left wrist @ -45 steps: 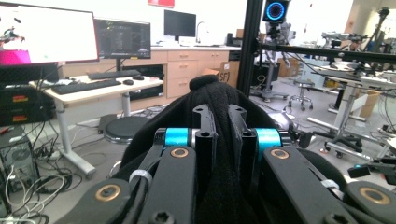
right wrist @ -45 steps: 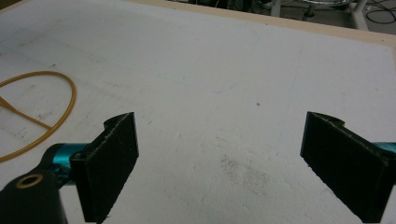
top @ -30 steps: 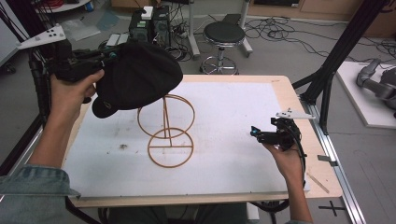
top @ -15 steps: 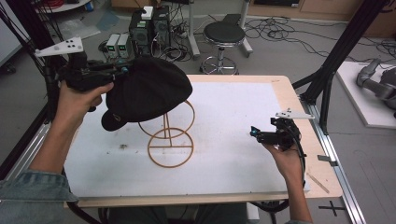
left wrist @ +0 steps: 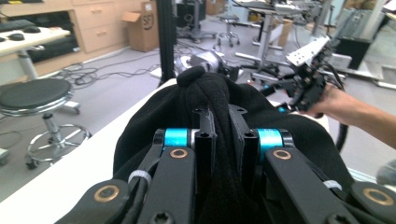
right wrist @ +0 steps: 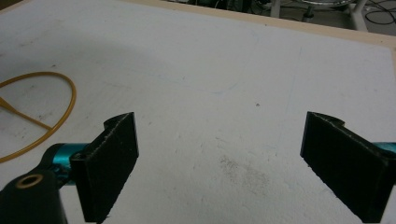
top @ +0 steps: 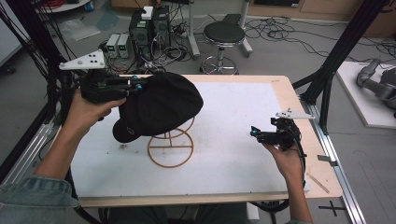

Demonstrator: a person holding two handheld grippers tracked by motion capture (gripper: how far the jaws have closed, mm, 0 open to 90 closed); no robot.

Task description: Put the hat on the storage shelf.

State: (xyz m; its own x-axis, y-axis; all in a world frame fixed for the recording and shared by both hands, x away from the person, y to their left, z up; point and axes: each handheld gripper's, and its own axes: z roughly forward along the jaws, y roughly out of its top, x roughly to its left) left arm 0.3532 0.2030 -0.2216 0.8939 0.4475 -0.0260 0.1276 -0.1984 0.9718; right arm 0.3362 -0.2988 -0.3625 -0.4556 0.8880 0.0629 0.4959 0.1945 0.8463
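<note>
A black cap (top: 159, 109) hangs over the top of a gold wire stand (top: 170, 148) near the middle of the white table (top: 233, 163). My left gripper (top: 135, 85) is shut on the cap's back edge, and the black cloth (left wrist: 224, 121) is pinched between its two jaws. The cap hides the stand's upper ring. At the right of the table my right gripper (top: 254, 133) is held low over the bare surface, open, with nothing between its wide-apart fingers (right wrist: 112, 163). A curve of the stand's base ring (right wrist: 51, 116) lies at its left.
A black frame post (top: 331, 65) rises at the table's right back corner. Behind the table stand a round stool (top: 224, 37) and electronics boxes (top: 149, 25) among floor cables. A thin stick (top: 320, 183) lies by the right edge.
My left gripper has carried the cap to the right and lower, so it now covers the top of the wire stand. The right gripper has stayed where it was.
</note>
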